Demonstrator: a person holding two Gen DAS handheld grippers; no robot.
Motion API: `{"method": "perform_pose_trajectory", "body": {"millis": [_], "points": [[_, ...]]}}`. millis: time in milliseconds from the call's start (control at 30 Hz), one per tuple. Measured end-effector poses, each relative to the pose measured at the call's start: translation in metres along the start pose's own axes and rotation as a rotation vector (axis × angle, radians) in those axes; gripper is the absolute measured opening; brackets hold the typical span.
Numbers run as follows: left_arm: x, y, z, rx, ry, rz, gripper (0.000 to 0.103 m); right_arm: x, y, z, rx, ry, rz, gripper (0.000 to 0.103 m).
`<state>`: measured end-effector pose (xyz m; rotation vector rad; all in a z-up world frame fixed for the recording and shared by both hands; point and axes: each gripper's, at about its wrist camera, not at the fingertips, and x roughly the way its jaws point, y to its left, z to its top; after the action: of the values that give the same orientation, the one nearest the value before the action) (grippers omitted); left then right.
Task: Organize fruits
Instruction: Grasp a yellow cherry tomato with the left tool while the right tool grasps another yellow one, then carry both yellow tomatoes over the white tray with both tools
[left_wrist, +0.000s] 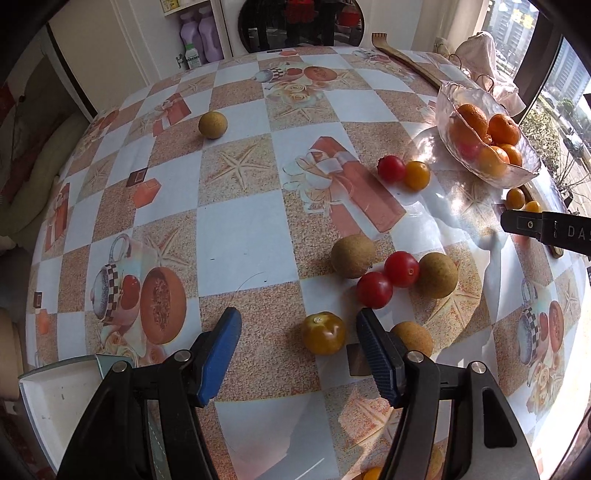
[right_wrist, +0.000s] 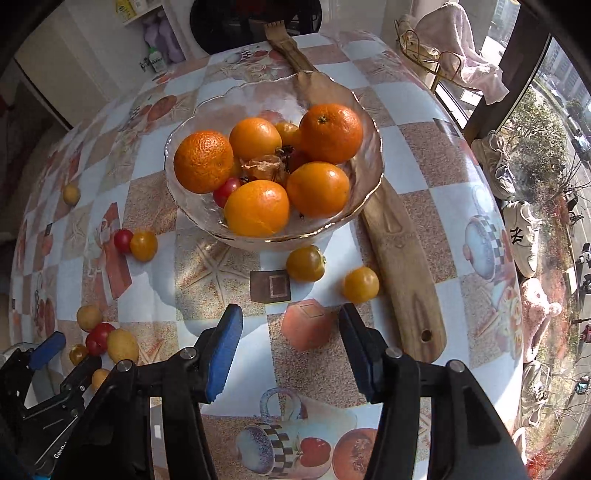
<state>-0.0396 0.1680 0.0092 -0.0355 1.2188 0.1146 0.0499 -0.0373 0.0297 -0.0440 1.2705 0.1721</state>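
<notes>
Pick step: left gripper spread around yellow cherry tomato at lower centre, right gripper spread, empty; next needed squeeze, then glass bowl.

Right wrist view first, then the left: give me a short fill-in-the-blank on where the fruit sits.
1. The glass bowl holds ___ oranges.
2. The wooden paddle runs partly ___ the bowl.
3. Between the left gripper pads lies a ___ tomato, not yet pinched.
4. The right gripper holds ___.

Missing words: five; under; yellow; nothing
</notes>
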Motion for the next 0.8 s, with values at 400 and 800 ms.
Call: {"method": "perform_pose_trajectory", "body": {"millis": [400,800], "points": [[-0.007,-0.015,-0.002,0.014,-0.028,-0.075,0.023,0.004,-0.007,0.012,0.013,-0.065,-0.018,0.022],[-0.052,0.013,-0.018,-0.107,-0.034,-0.135,0.023,-0.038,0.004,-0.034,0.018,-0.016,0.161,0.022]]}}
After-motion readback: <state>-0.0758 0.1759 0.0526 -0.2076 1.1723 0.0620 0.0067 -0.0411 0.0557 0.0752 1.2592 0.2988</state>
